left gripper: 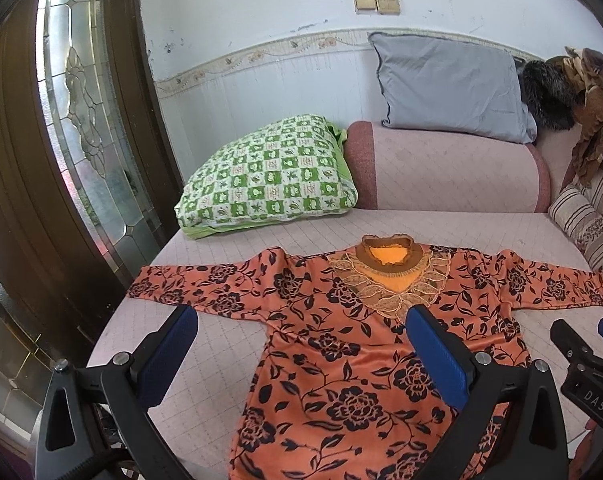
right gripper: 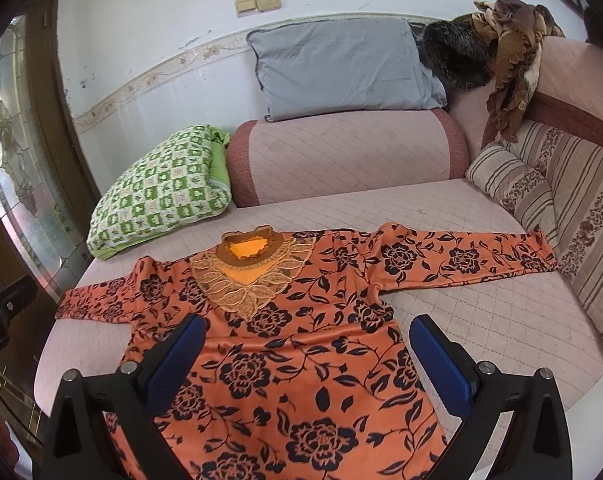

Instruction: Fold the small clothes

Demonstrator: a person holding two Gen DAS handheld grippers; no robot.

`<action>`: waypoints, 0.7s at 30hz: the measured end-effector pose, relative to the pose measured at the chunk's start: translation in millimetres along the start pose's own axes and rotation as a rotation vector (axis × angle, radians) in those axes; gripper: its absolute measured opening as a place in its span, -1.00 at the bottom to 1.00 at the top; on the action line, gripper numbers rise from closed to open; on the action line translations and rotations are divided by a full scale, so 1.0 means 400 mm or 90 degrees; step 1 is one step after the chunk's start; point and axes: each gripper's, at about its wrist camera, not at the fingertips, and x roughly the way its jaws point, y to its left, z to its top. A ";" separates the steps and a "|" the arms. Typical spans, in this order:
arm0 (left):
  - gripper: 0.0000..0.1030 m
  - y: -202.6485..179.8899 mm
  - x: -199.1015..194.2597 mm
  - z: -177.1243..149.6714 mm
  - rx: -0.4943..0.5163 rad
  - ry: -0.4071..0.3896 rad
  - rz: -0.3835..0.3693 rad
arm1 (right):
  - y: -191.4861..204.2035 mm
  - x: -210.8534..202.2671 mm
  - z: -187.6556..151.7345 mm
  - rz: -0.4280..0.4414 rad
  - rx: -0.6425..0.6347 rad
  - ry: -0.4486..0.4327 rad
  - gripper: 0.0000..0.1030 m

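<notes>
An orange long-sleeved top with black flowers [left gripper: 341, 344] [right gripper: 285, 340] lies flat, face up, on the pink quilted sofa seat [left gripper: 221, 360] [right gripper: 481, 320], both sleeves spread out sideways and its lace collar pointing toward the sofa arm. My left gripper [left gripper: 301, 320] hovers open above the top's left half, nothing between its blue pads. My right gripper [right gripper: 307, 324] hovers open above the top's right half, also empty. In the left wrist view the right gripper [left gripper: 581, 344] shows at the right edge.
A green checked pillow [left gripper: 269, 176] [right gripper: 157, 196] leans at the seat's far left. A grey cushion [left gripper: 449, 84] [right gripper: 341, 64] sits on the sofa arm. Striped cushions [right gripper: 541, 200] and brown cloth [right gripper: 509, 56] line the right. A wooden glass door [left gripper: 73, 120] stands left.
</notes>
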 end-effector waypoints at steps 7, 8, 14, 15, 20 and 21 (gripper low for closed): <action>1.00 -0.143 0.242 -0.002 -0.031 0.084 -0.068 | -0.165 0.158 0.031 -0.004 0.080 0.033 1.00; 1.00 -0.171 0.286 -0.010 -0.037 0.103 -0.077 | -0.218 0.187 0.034 -0.002 0.111 0.033 1.00; 1.00 -0.314 0.516 -0.096 -0.026 0.181 -0.111 | -0.635 0.388 0.011 0.009 0.390 0.075 0.59; 1.00 -0.320 0.536 -0.110 -0.027 0.183 -0.119 | -0.711 0.422 -0.006 0.012 0.452 0.082 0.54; 1.00 -0.315 0.606 -0.130 -0.020 0.186 -0.112 | -0.993 0.530 -0.080 -0.002 0.706 0.040 0.36; 1.00 -0.309 0.617 -0.125 -0.024 0.183 -0.106 | -1.028 0.538 -0.084 -0.002 0.739 0.016 0.35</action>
